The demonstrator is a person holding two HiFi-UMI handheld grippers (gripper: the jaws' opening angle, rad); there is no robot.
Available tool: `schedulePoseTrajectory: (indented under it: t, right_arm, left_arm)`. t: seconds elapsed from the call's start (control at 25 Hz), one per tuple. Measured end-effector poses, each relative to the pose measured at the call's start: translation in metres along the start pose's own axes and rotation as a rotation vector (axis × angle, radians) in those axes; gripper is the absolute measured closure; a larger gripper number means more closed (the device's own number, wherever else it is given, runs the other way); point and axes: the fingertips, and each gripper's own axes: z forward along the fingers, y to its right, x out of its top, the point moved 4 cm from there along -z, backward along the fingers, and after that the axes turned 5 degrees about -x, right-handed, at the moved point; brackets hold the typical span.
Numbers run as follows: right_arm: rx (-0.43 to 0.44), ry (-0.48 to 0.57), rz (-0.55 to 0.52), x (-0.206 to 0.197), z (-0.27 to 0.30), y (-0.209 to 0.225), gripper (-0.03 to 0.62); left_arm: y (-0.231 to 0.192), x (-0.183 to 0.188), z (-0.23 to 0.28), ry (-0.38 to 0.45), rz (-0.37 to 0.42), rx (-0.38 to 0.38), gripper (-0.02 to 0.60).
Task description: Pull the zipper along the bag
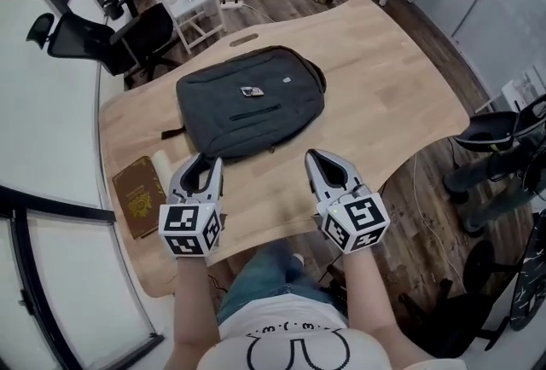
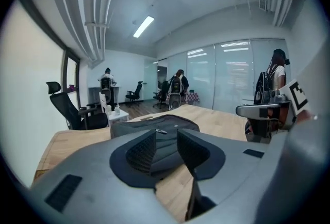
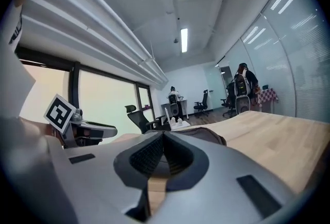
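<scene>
A dark grey backpack (image 1: 252, 104) lies flat in the middle of the wooden table (image 1: 392, 78), with a small silver zipper pull (image 1: 250, 91) on its top face. Both grippers hover at the table's near edge, short of the bag and apart from it. My left gripper (image 1: 205, 162) is open, with a narrow gap between its pads and nothing in it; in the left gripper view the gripper (image 2: 166, 139) points at the backpack (image 2: 154, 126). My right gripper (image 1: 315, 157) is shut and empty; in the right gripper view its jaws (image 3: 162, 139) meet in front of the backpack (image 3: 206, 136).
A brown booklet (image 1: 139, 193) lies on the table to the left of my left gripper. Black office chairs (image 1: 94, 40) stand at the far left and at the right (image 1: 495, 134). A small white side table (image 1: 194, 6) stands beyond the far edge.
</scene>
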Motion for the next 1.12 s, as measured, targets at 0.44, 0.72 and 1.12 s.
schedulePoseTrajectory:
  t: [0.44, 0.72, 1.12]
  right_arm:
    - [-0.023, -0.230, -0.006, -0.070, 0.061, 0.004, 0.381]
    - [-0.032, -0.380, 0.004, -0.115, 0.092, 0.002, 0.379]
    - [-0.097, -0.521, 0.013, -0.152, 0.121, 0.005, 0.364]
  left_arm:
    - [-0.040, -0.058, 0.041, -0.263, 0.198, -0.084, 0.400]
    - [-0.048, -0.082, 0.064, -0.466, 0.653, -0.144, 0.359]
    - [-0.060, -0.103, 0.091, -0.620, 0.995, -0.258, 0.357]
